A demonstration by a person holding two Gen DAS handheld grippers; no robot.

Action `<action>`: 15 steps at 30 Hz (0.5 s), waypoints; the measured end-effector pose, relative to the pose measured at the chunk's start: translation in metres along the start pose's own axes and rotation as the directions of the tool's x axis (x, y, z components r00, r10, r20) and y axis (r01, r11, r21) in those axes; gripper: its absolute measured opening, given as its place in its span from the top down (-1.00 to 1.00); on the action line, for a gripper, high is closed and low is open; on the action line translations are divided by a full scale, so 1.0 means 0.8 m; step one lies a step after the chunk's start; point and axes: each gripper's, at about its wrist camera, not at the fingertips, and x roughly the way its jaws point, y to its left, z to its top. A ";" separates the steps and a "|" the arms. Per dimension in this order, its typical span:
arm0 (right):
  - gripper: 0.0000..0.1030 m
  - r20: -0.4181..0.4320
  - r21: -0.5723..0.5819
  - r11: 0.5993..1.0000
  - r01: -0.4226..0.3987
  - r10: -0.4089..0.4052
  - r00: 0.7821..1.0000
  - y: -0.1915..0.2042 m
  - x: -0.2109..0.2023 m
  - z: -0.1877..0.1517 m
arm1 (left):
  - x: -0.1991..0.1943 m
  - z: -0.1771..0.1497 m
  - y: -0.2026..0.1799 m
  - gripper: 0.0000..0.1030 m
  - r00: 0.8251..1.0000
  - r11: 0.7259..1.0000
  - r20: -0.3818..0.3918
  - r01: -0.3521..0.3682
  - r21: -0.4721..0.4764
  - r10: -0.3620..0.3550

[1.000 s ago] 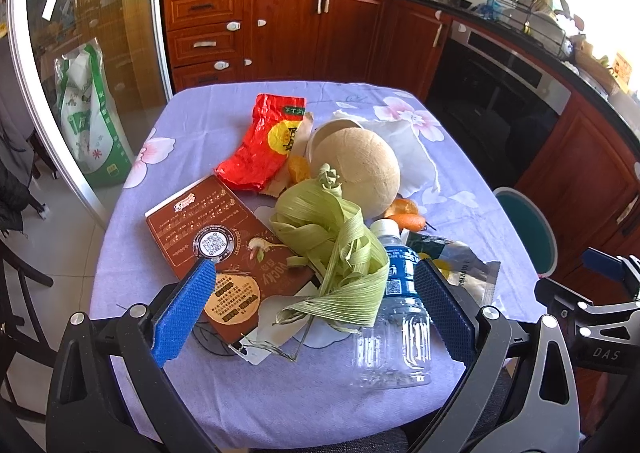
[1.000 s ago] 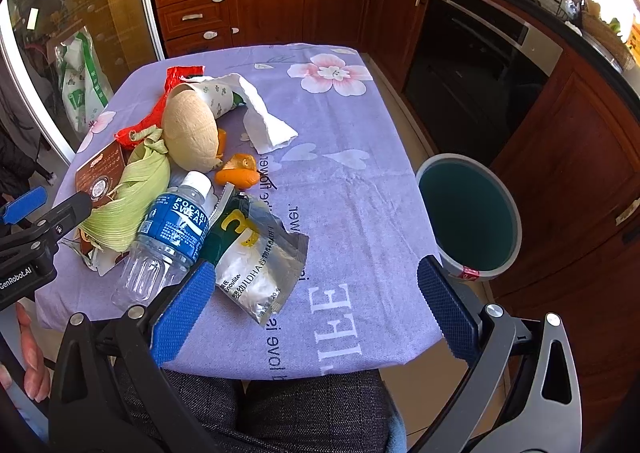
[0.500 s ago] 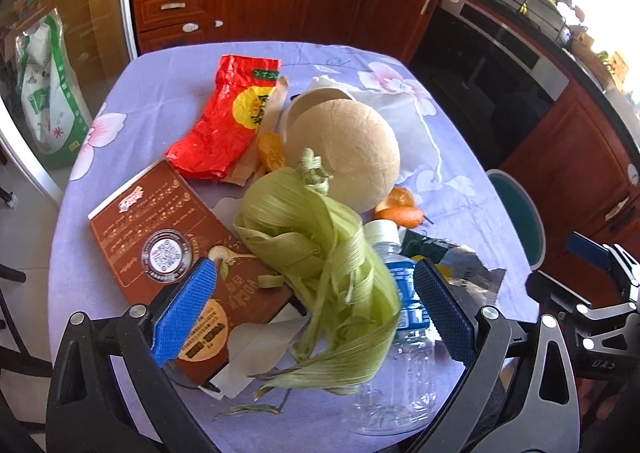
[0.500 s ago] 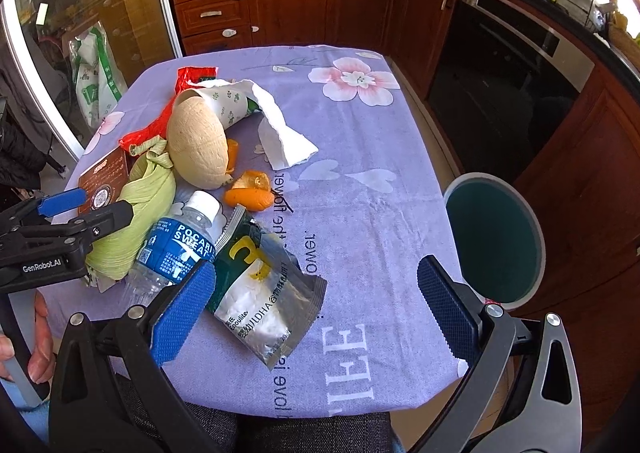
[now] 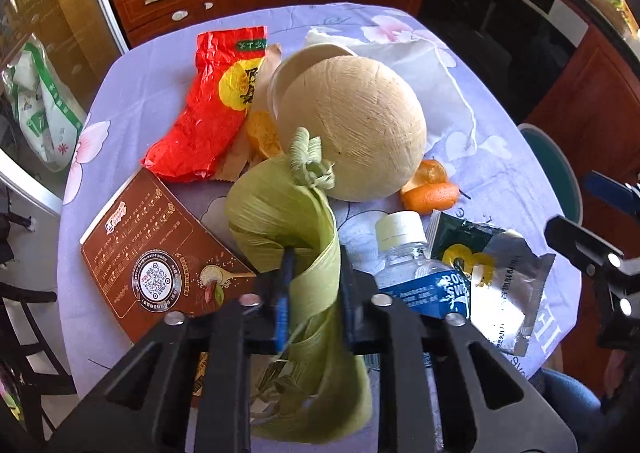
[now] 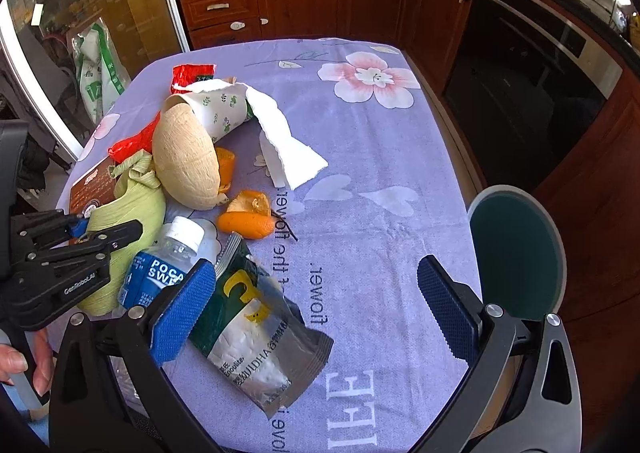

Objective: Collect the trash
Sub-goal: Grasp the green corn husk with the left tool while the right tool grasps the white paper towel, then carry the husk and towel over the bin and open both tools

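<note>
left gripper (image 5: 314, 293) has its jaws just closed onto the pale green bundle of corn husk (image 5: 288, 221), blue pads pinching the husk's curled lower half; the husk sits at the near edge of the purple flowered tablecloth (image 6: 360, 157), leaning against the round beige coconut (image 5: 356, 129) and beside the clear plastic bottle with blue label (image 5: 416, 273). right gripper (image 6: 316, 301) jaws wide apart, nothing held, hovering over the green-and-silver foil pouch (image 6: 256, 337) (left pad overlaps the bottle in view, contact unclear). round teal-lined trash bin (image 6: 516, 253) stands on the floor off the table's right edge. judgement: step is lifting the husk; grip looks soft and leafy, so lift straight up slowly, watch loose strands trailing, keep clear of the bottle and coconut, then swing right over the bin before letting go
</note>
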 end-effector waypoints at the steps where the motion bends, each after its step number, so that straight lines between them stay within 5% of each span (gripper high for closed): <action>1: -0.88 0.007 -0.002 1.000 0.000 0.001 1.000 -0.001 0.003 0.005 | -0.007 0.001 0.000 0.74 1.000 1.000 0.014 -0.005 0.016 0.005; 3: -0.81 0.027 -0.006 1.000 -0.016 0.016 1.000 -0.002 0.006 0.014 | -0.023 0.006 0.004 0.75 0.999 1.000 0.039 0.004 0.029 -0.005; 7: -0.13 0.022 0.005 0.996 -0.085 0.085 0.996 -0.006 0.027 0.042 | -0.055 0.021 0.018 0.76 0.996 1.000 0.088 0.015 0.021 -0.017; 15: 0.21 -0.020 -0.006 0.981 -0.195 0.195 0.981 0.008 0.081 0.083 | -0.088 0.052 0.045 0.75 0.992 0.999 0.125 0.018 -0.036 -0.014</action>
